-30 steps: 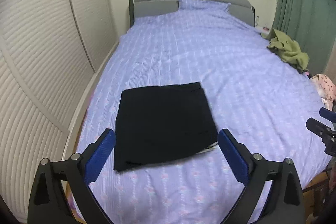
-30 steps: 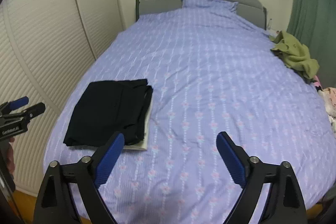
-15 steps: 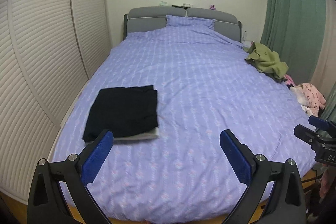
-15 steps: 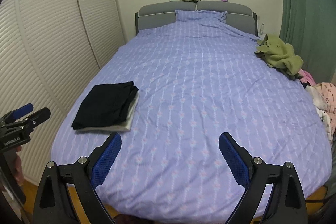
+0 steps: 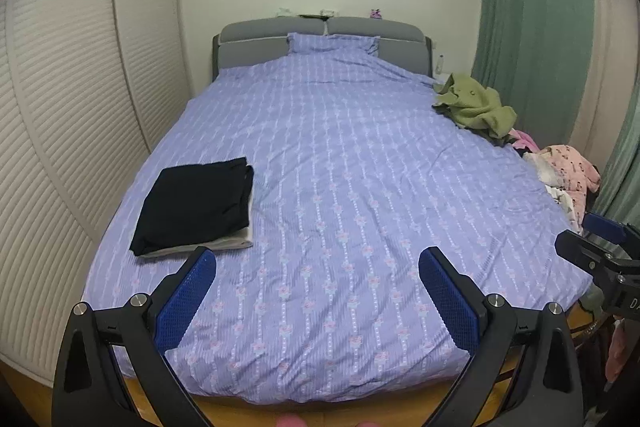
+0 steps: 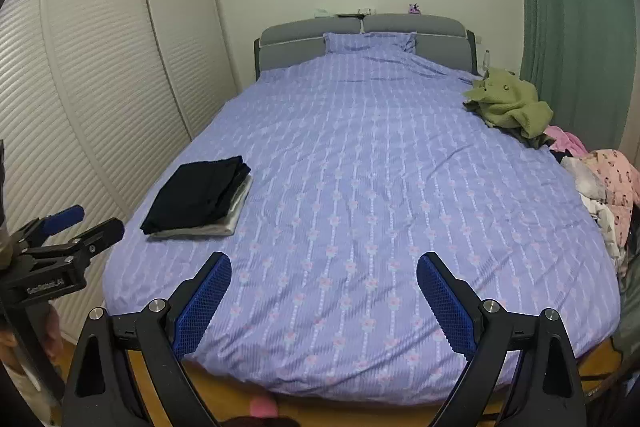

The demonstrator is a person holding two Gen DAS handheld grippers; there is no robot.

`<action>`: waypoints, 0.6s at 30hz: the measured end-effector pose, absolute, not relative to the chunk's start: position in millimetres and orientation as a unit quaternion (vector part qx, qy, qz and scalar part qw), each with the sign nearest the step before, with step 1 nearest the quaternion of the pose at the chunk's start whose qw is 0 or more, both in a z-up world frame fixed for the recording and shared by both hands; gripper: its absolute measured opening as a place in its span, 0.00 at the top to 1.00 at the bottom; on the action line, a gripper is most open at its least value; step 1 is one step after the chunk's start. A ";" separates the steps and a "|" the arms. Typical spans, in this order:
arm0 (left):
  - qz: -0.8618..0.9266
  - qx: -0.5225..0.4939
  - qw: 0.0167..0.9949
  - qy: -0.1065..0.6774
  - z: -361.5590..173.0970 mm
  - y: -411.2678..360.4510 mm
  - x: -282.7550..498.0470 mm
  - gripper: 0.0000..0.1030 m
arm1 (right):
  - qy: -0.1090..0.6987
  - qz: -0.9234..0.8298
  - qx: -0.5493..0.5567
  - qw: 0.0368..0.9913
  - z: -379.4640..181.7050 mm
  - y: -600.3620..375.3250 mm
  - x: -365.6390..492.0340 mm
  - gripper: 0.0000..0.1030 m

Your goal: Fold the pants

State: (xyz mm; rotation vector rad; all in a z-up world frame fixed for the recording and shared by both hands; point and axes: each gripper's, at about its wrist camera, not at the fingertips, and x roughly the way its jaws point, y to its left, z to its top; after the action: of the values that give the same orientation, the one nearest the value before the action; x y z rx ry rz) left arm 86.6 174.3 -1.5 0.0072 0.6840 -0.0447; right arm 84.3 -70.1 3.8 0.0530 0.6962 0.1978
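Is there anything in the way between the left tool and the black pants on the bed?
No, nothing visible. The left tool is open and hangs over the foot of the bed. The folded black pants lie ahead, near the bed's left side, on a light folded cloth, with only bare bedspread between.

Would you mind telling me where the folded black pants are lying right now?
In both wrist views, the folded black pants lie on a folded pale garment near the bed's left edge, toward the foot.

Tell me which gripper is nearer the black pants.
Left. The left gripper hangs off the bed's foot just right of the black pants; the right gripper is farther right.
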 end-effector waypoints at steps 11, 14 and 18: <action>-0.029 0.020 0.947 0.321 12.6 154.8 70.4 0.00 | 0.327 0.079 0.034 0.941 9.5 -86.5 68.0 0.08; -0.028 0.020 0.945 0.324 10.9 152.6 68.5 0.00 | 0.326 0.079 0.032 0.942 9.2 -87.8 65.4 0.08; -0.029 0.018 0.944 0.330 8.8 151.4 66.4 0.00 | 0.326 0.079 0.031 0.941 9.5 -86.7 64.7 0.08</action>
State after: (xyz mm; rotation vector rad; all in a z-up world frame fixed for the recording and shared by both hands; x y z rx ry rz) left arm 66.4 151.4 8.8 0.0357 0.6718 -0.0593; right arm 64.7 -86.7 9.5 0.0625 0.6660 0.1609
